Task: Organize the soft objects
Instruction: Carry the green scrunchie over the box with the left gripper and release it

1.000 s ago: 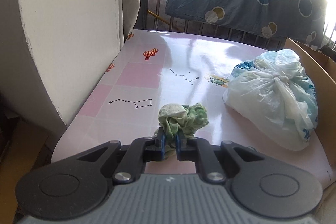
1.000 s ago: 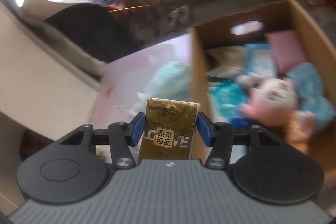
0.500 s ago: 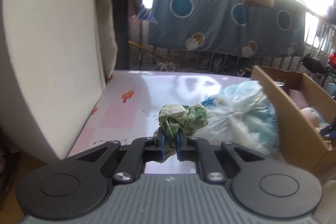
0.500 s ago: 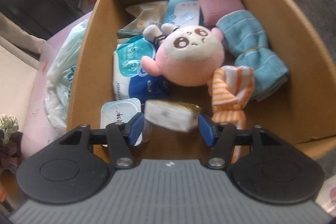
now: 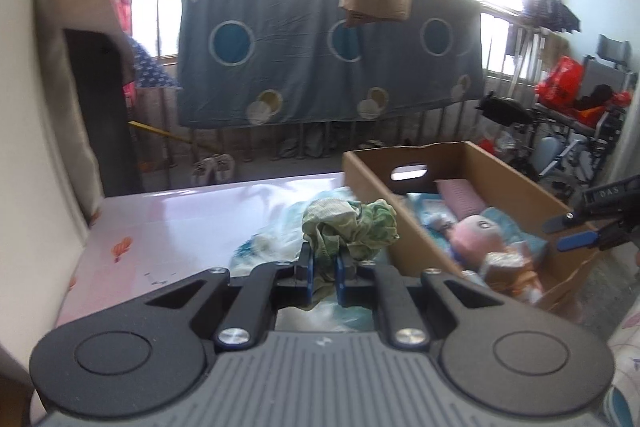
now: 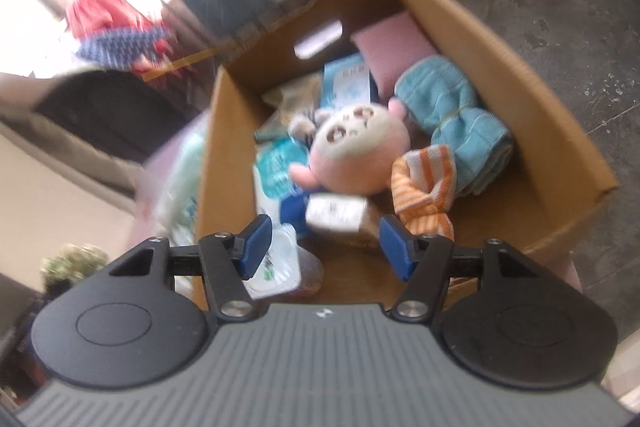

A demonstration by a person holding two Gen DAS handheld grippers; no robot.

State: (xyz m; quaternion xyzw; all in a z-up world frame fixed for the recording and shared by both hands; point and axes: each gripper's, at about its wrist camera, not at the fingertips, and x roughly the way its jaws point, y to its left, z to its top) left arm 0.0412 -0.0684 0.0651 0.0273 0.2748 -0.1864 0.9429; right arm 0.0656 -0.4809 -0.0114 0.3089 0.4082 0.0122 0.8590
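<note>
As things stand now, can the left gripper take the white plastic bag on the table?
Probably not yet. The left gripper is shut on the green cloth, so its jaws are occupied. The white plastic bag lies just below it, uncovered; the cloth must go first.

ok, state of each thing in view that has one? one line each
left tongs: shut on the green cloth, held above the table
right tongs: open, have just been opening; nothing gripped
tissue pack: released, in the cardboard box
cardboard box: open-topped, partly filled
plastic bag: on the table beside the box
</note>
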